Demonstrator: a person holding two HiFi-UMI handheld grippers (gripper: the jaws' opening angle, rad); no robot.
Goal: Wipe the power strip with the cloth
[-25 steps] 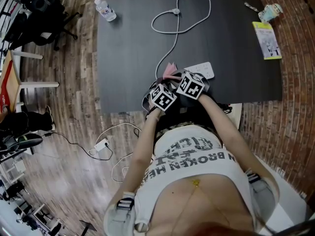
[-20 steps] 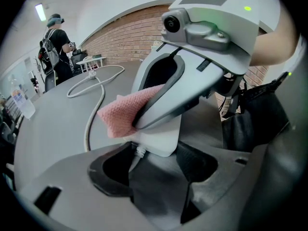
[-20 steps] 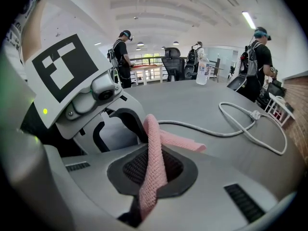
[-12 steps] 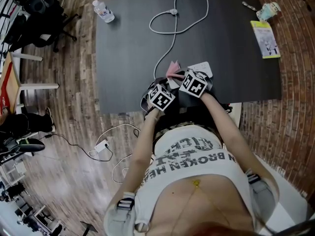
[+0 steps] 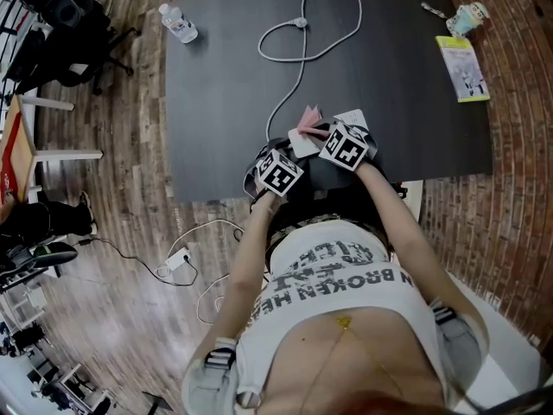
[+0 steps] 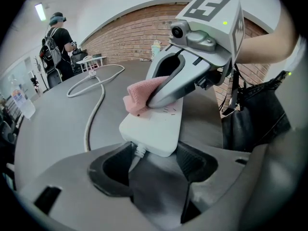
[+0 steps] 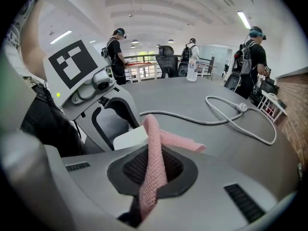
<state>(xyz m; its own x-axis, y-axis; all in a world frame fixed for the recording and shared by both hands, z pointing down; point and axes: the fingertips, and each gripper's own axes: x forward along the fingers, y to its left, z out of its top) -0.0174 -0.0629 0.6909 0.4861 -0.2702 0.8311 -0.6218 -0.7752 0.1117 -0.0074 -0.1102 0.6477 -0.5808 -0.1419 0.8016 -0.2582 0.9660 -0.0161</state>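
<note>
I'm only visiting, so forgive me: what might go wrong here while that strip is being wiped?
1. The left tool grips only the cord end of the power strip, so a firm wipe might make it pivot or slip free.
2. The cloth bunches to one side of the right tool; its bare tip may rub the strip instead.
3. The strip lies near the table's front edge and might slide off.
</note>
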